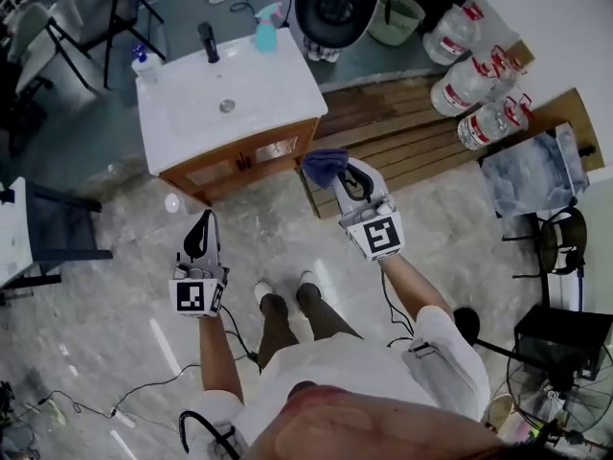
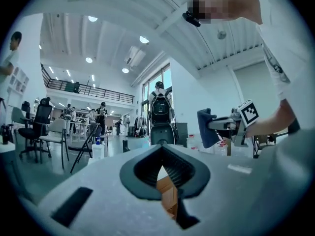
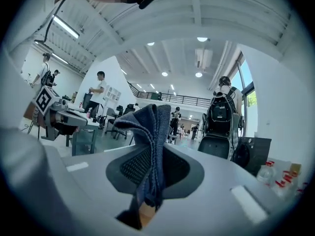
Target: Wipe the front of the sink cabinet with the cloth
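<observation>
Holding both tongs out at floor-tile level: pale marble floor below them, shoes between them. Left tongs have the jaw tips together and nothing in them; the gap below the tips shows brown wood. Right tongs are clamped on a folded dark blue cloth, which sticks out past the jaws.

Cloth is ahead of the right tongs, near the right front corner of the sink cabinet; can't tell if it touches. The cabinet front is ahead of the left tongs, apart from them. A wooden slat platform runs off to the right of the right tongs.

Past the tongs, a white sink top caps the cabinet, with a black tap, a teal spray bottle and a soap bottle along its far edge. Big water bottles sit far right.

The gripper views show a large white hall: ceiling lights, a railed upper level, office chairs, people standing far off.
</observation>
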The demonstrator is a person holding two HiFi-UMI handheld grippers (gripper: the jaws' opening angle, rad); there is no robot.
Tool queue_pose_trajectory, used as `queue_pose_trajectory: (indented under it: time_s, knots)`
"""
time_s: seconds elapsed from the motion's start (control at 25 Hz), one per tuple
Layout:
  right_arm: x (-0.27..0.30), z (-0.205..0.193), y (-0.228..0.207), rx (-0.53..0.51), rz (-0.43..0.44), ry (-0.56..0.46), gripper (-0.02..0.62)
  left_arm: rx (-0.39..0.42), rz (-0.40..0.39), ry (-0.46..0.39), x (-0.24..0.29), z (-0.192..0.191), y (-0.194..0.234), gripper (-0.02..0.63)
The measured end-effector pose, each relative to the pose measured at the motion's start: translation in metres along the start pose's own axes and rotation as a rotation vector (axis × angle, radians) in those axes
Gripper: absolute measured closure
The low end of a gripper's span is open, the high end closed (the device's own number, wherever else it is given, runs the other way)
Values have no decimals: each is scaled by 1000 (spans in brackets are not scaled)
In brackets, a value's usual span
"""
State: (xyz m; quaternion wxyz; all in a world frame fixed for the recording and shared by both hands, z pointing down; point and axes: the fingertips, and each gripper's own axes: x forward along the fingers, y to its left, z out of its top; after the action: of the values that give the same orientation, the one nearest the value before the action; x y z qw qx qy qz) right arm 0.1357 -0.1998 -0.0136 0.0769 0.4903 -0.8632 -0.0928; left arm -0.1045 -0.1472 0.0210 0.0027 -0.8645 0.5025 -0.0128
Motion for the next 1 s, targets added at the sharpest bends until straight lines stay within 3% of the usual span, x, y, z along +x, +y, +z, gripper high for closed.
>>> queue_pose_trajectory:
  time_s: [0.2, 0.4, 0.76, 1.0]
  knots:
    - [-14, 52, -2, 50, 3, 28, 525, -6, -5, 4, -18, 53, 0, 606]
    - [-6, 91, -1, 70, 30, 18, 524, -15, 5, 6, -21, 82, 15, 606]
    - [-2, 134, 24, 92, 102, -46, 525, -43, 106, -15, -43, 119, 31, 606]
    - [-3, 133, 31, 73, 110, -35, 532, -42, 110, -31, -50, 131, 30, 606]
